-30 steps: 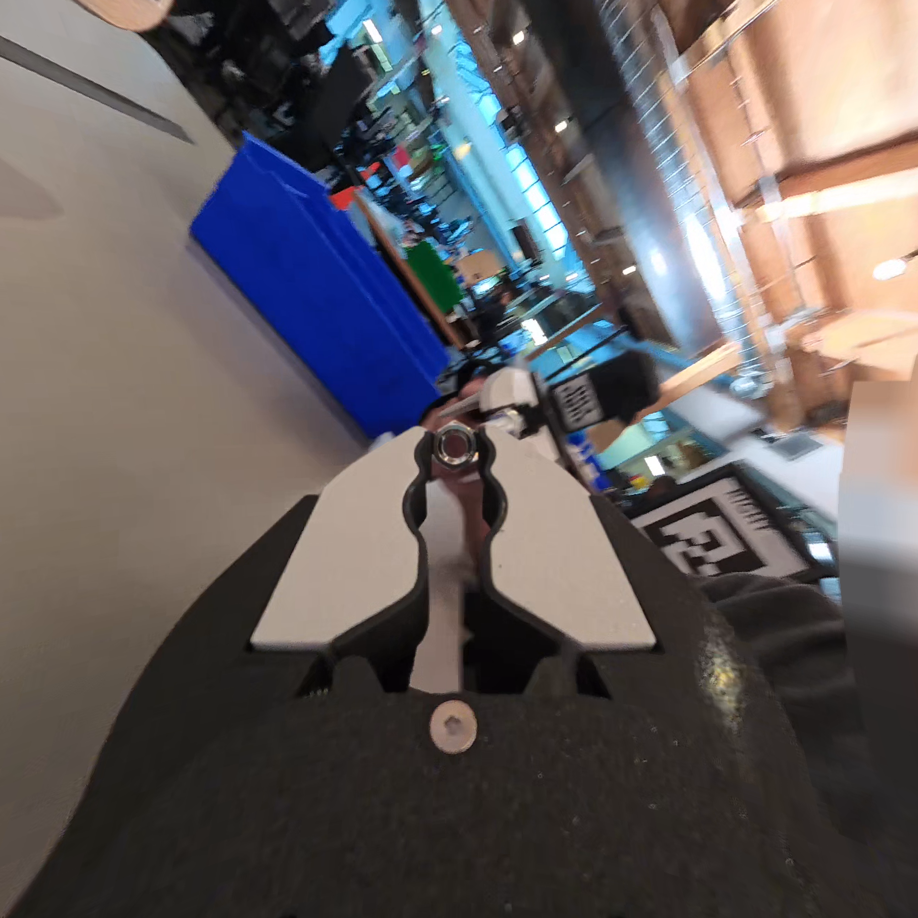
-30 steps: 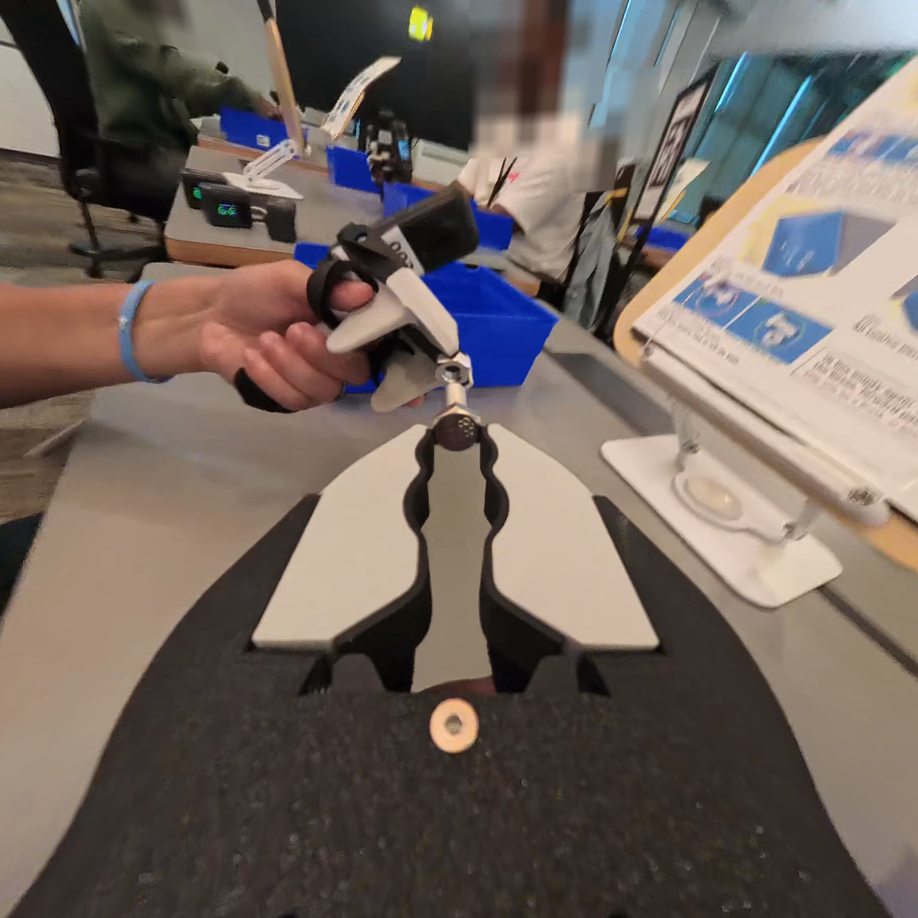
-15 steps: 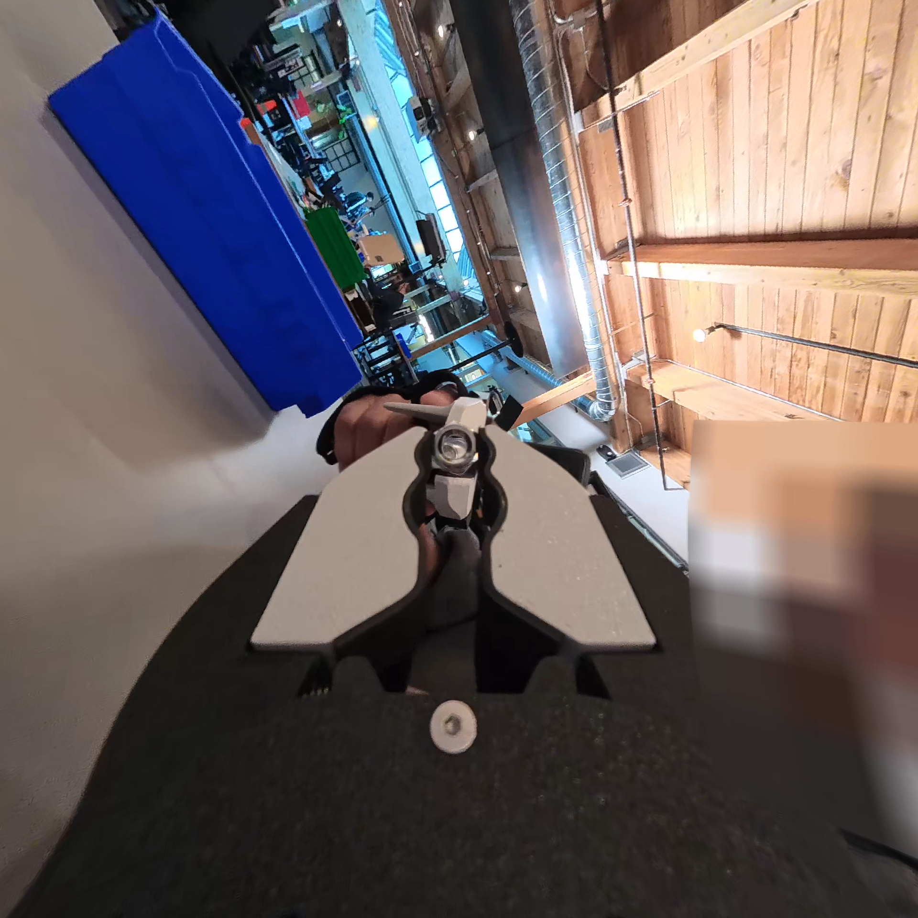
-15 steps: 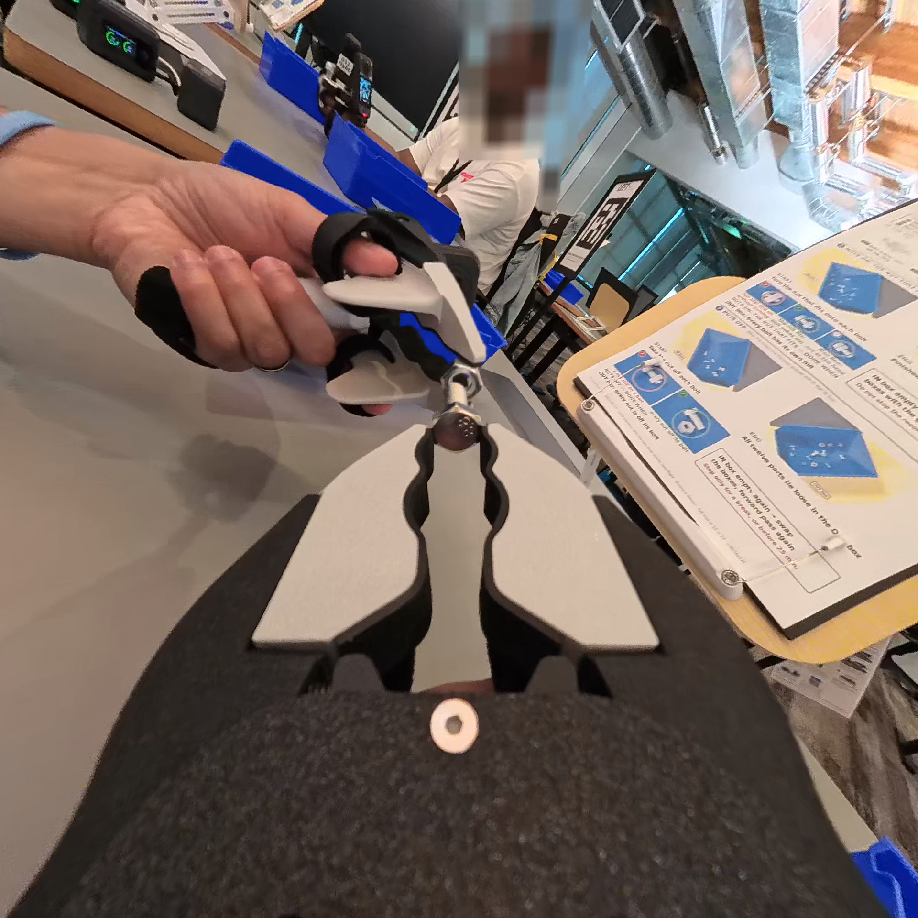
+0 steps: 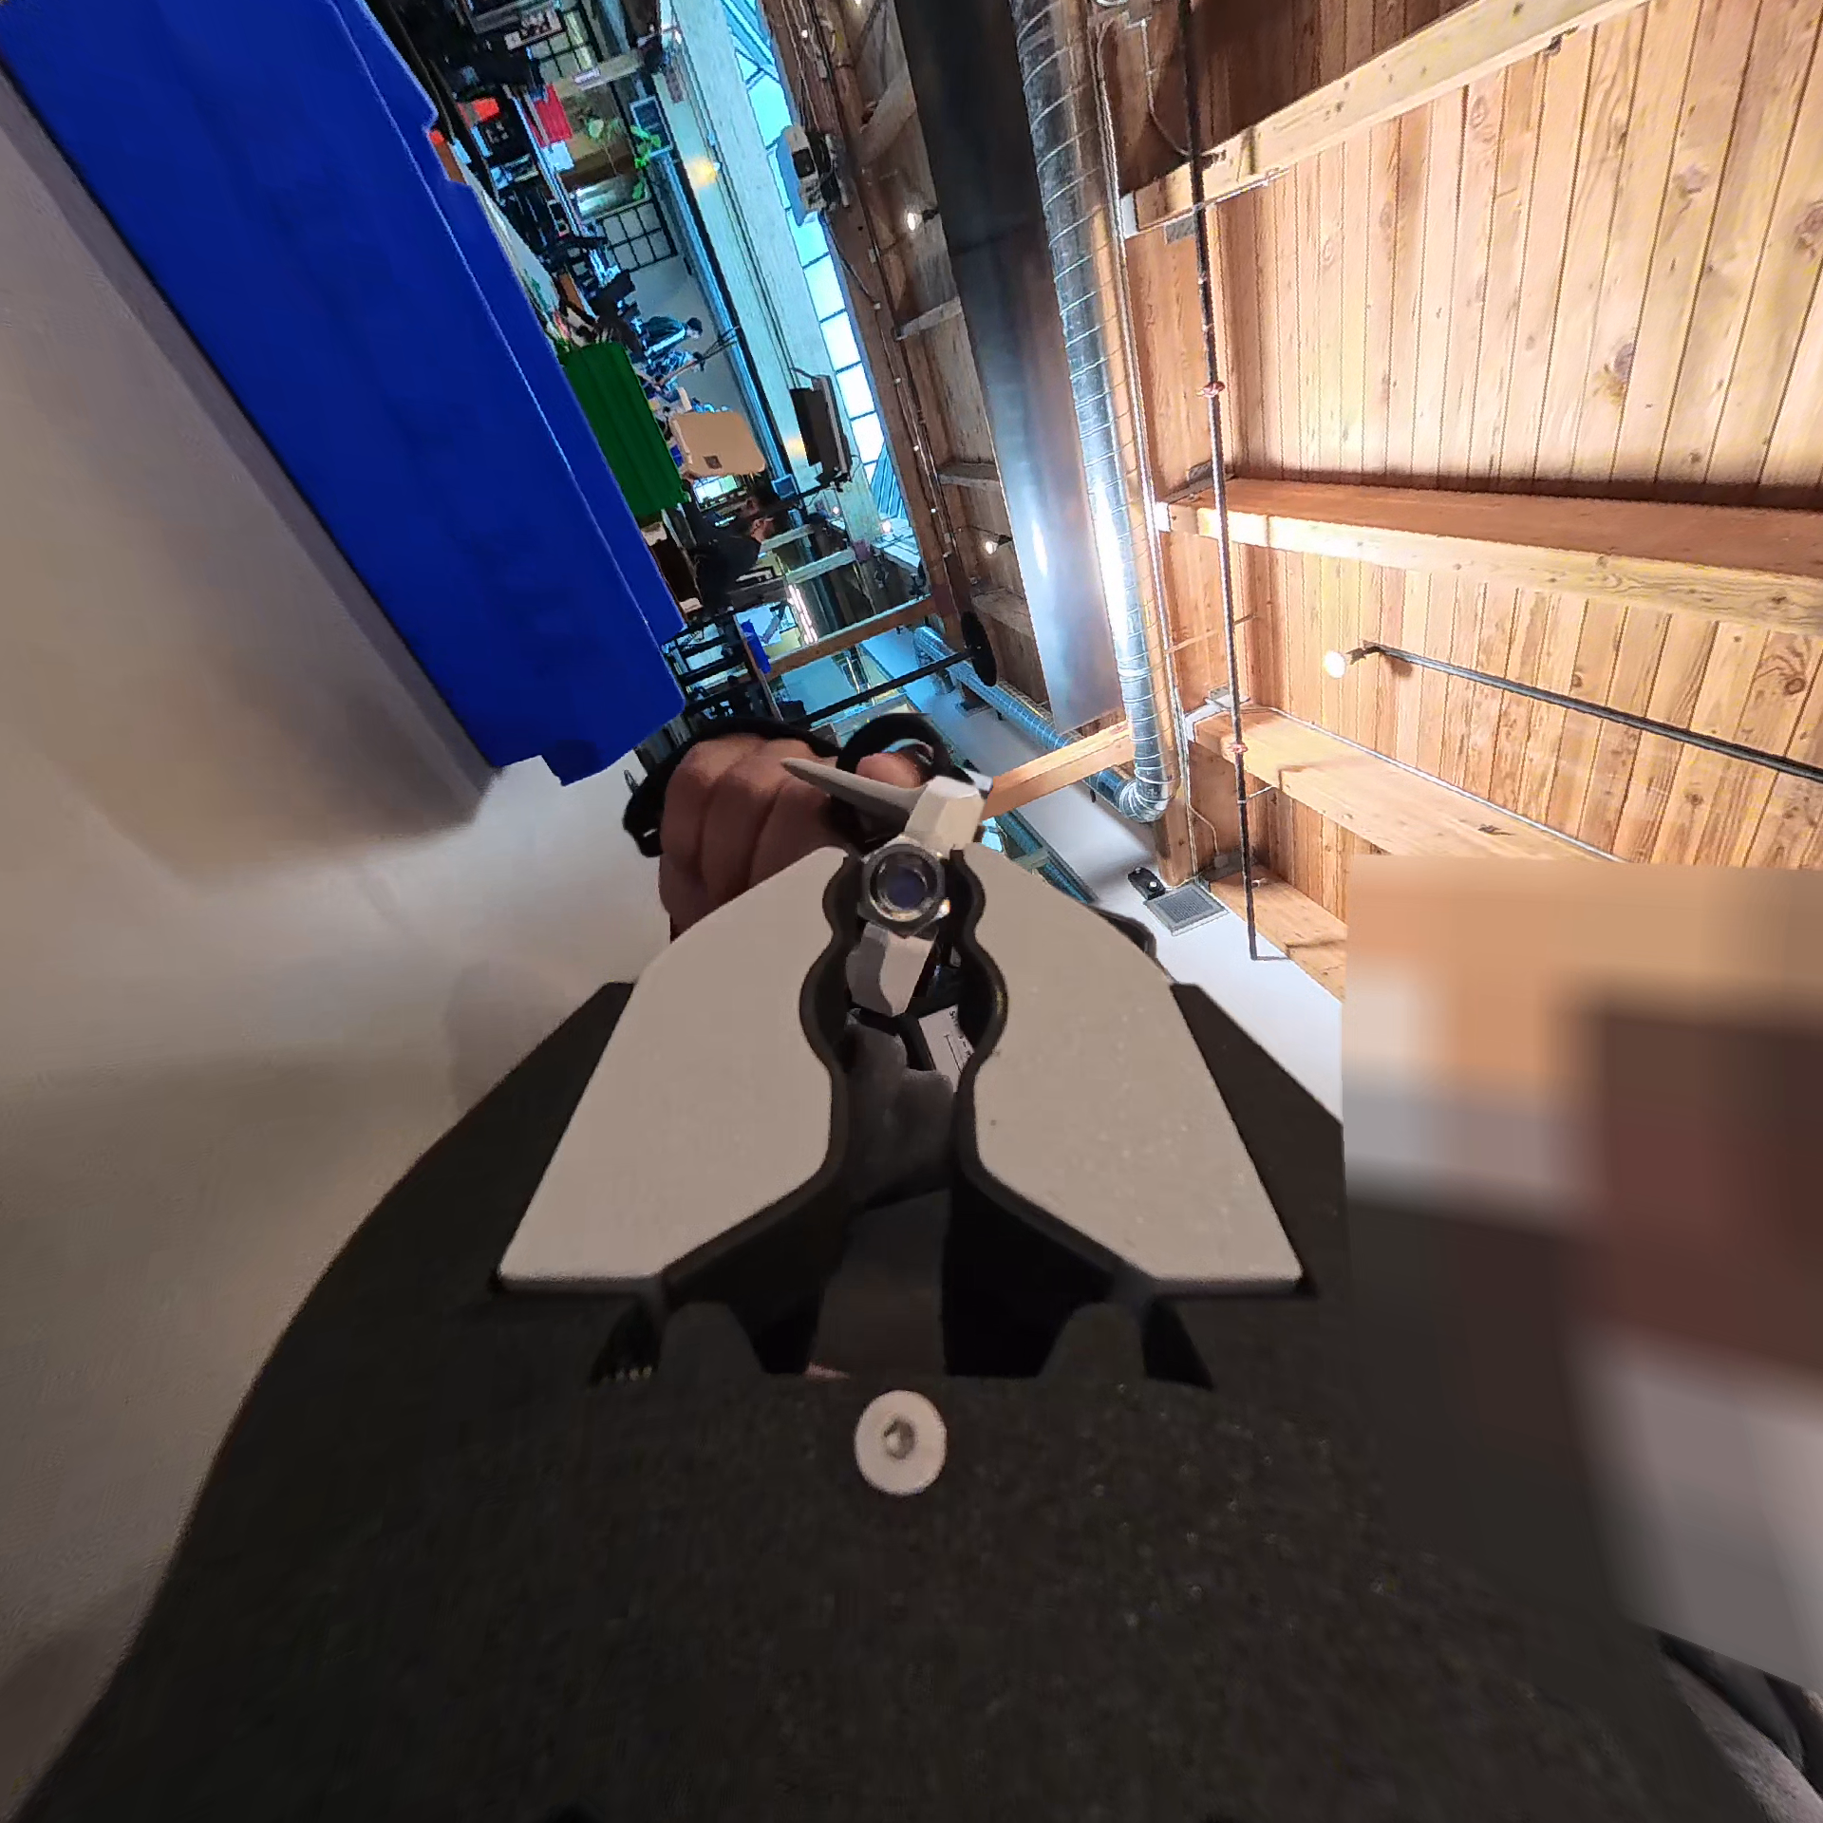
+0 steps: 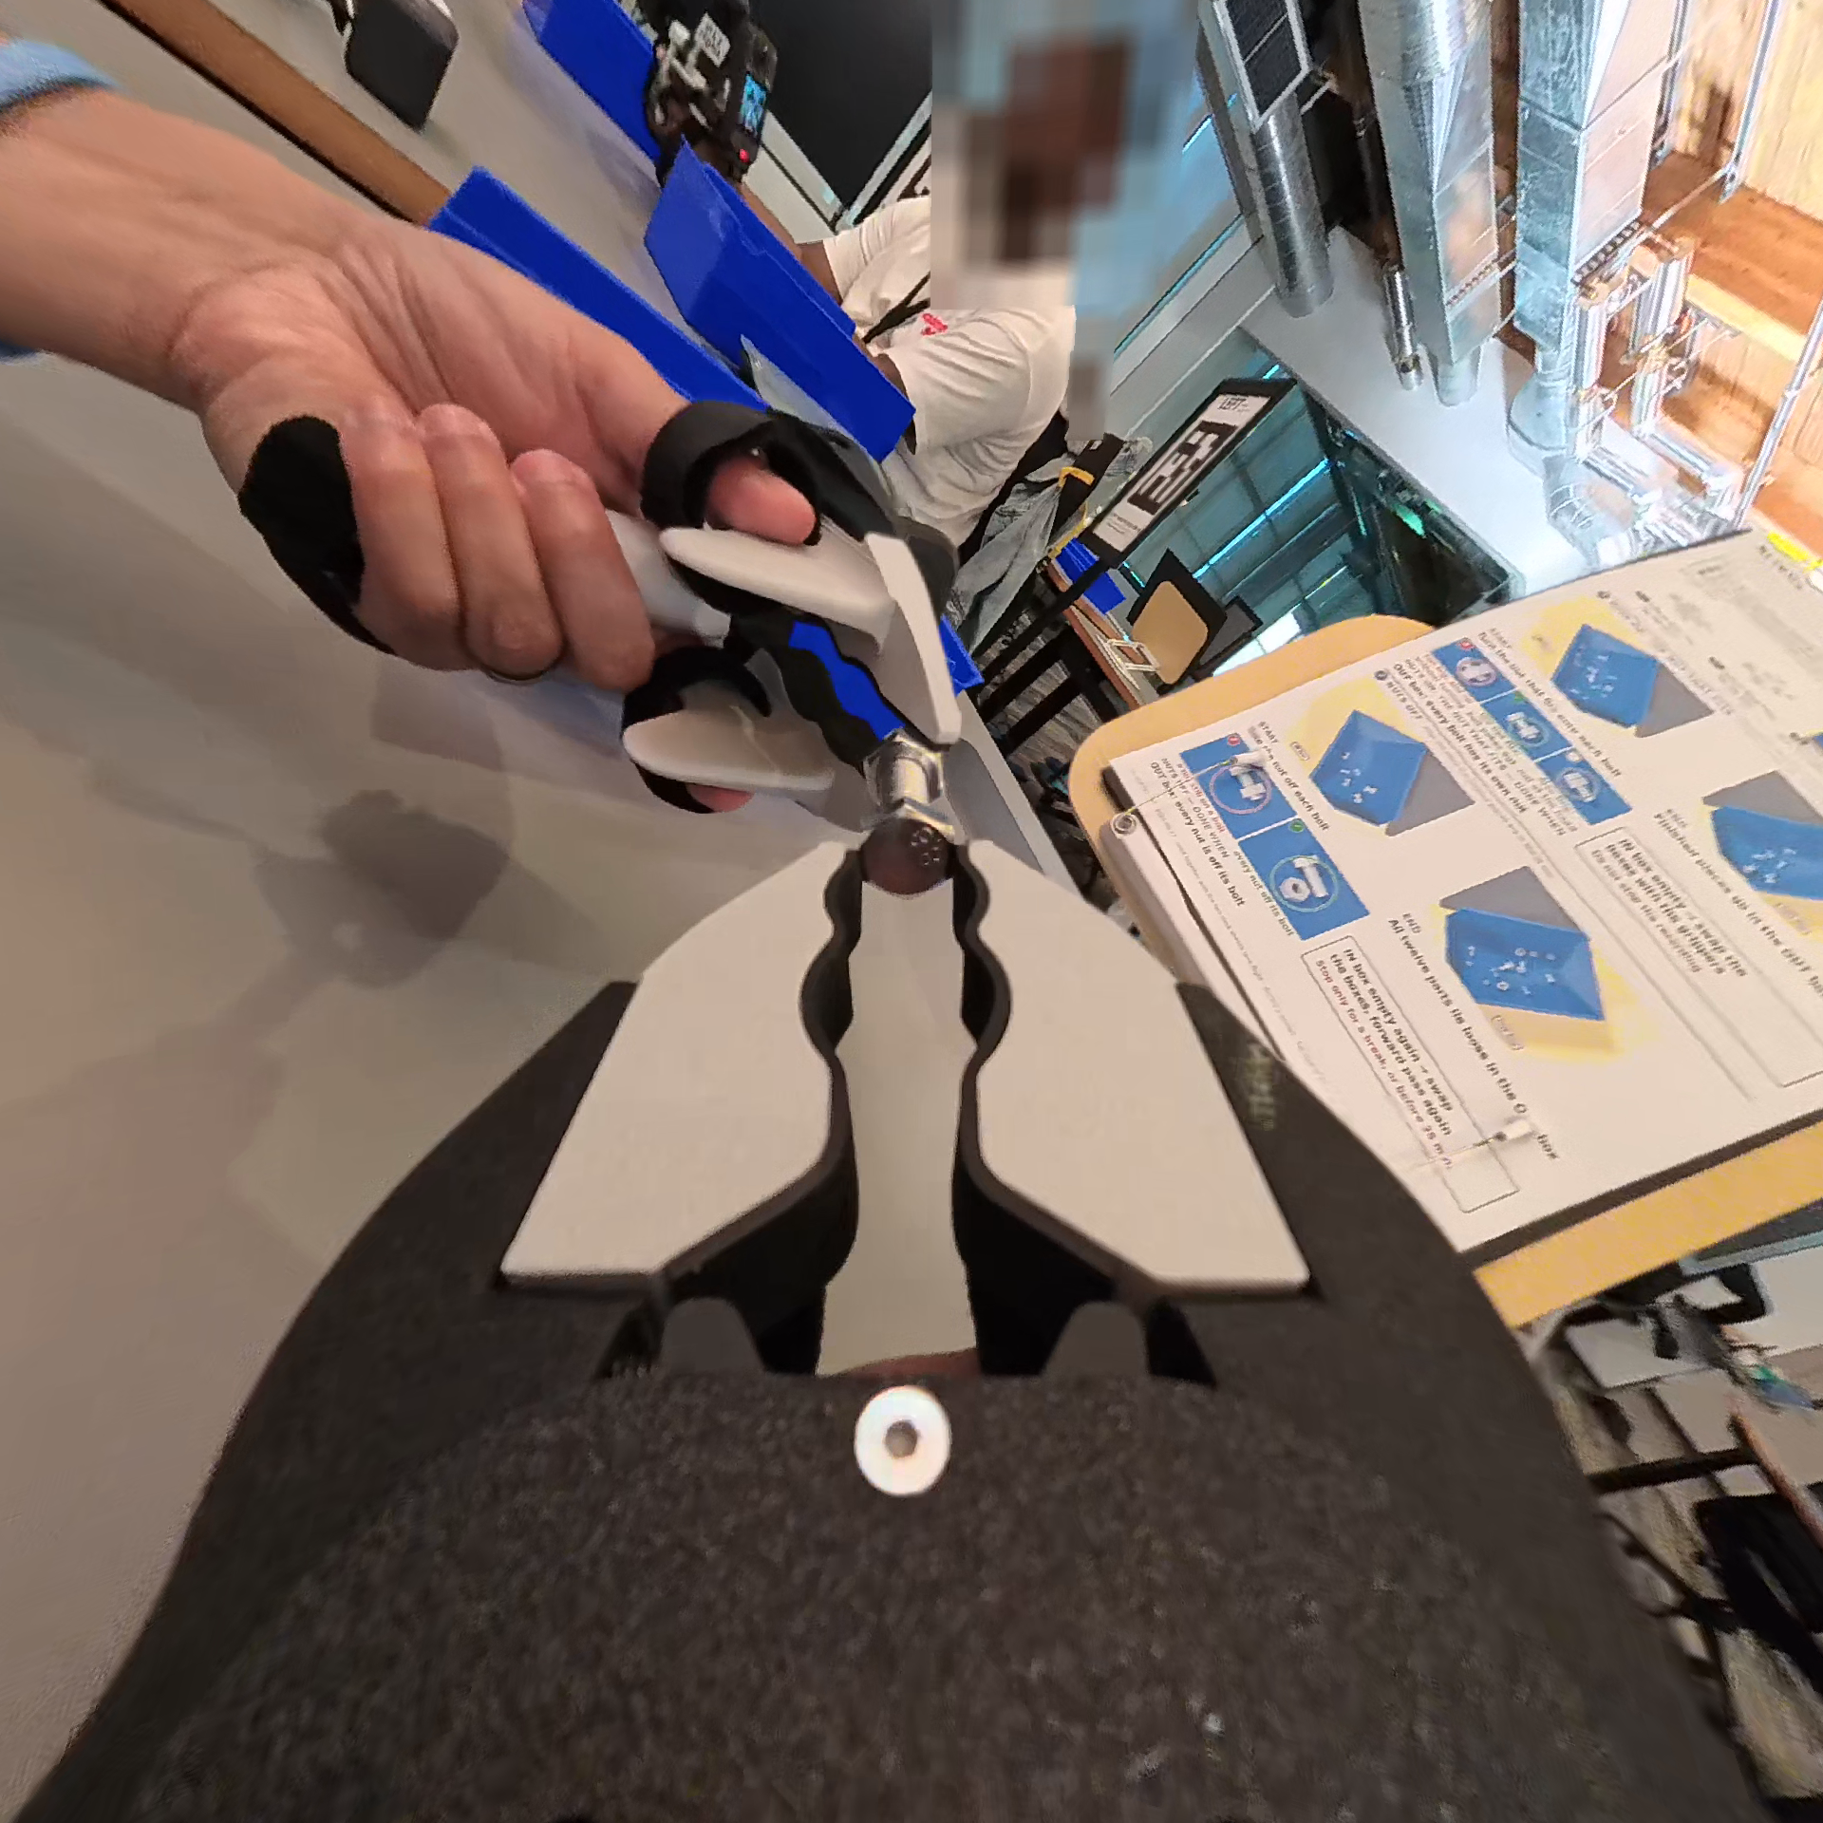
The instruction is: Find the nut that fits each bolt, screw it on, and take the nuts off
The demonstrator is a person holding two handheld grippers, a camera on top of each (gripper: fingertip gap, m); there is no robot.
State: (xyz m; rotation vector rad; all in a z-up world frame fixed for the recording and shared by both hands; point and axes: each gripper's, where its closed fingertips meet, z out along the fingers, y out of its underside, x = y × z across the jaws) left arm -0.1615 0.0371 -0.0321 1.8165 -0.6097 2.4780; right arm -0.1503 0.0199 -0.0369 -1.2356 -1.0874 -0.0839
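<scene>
light: bright indoor, ceiling lamp (image 5: 1334,663) glows on wood planks
shadows: soft hand shadow on worktop (image 6: 296,937)
blur: worktop edges smeared, background soft
distortion: strong fisheye, both views tilted
glare: duct (image 5: 1095,444) shines

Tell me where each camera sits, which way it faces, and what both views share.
Left wrist view: on the left gripper, rolled sideways, facing the blue bin and wooden ceiling; shows its fingers shut on the nut, plus the right hand beyond.
Right wrist view: on the right gripper, facing the table and instruction sheet; shows its fingers shut on the bolt, plus the left hand.
Shared: the nut on the bolt, both grippers.
</scene>
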